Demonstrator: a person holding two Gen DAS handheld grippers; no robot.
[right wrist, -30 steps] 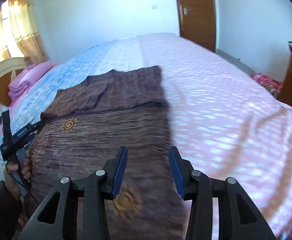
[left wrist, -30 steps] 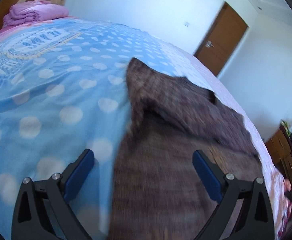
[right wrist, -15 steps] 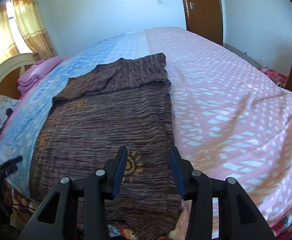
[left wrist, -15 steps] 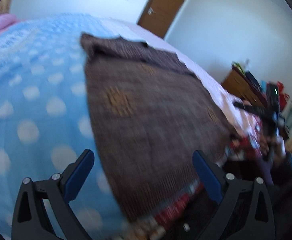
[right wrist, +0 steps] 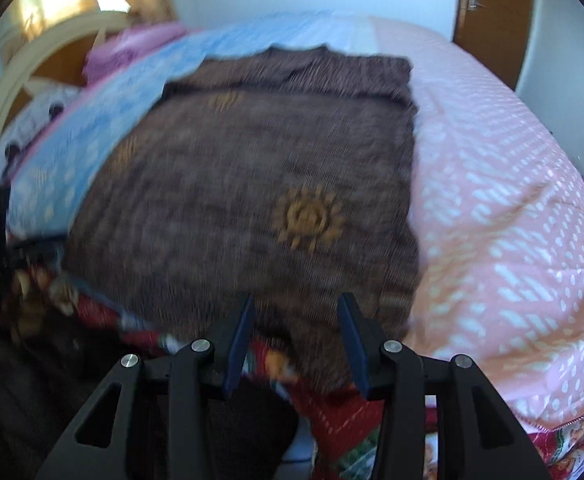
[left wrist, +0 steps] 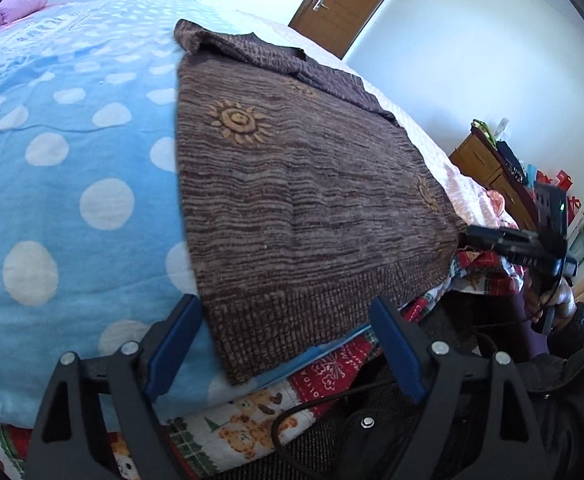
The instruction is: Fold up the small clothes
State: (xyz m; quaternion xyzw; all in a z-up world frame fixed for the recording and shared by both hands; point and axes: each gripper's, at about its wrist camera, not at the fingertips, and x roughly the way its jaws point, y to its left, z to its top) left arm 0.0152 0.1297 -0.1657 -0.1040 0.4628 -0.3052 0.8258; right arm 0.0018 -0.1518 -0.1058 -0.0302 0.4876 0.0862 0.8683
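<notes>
Here, the left hand-held gripper (left wrist: pixel 286 346) hangs wide apart and empty at the near hem of a brown knit sweater (left wrist: pixel 292 184), which lies flat on the bed (left wrist: pixel 64 208), its sleeves apparently folded across the far end. The right hand-held gripper (right wrist: pixel 298 344), partly apart, also holds nothing. Likely next: pinching both hem corners for the lengthwise fold. The ribbed, striped knit carries orange sun motifs (left wrist: pixel 238 120).

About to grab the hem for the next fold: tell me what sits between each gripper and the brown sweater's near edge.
Nothing visible does. The brown striped knit sweater lies flat on the dotted bedspread, its ribbed hem just ahead of the open left gripper. The right gripper, also open, faces the same hem.
</notes>
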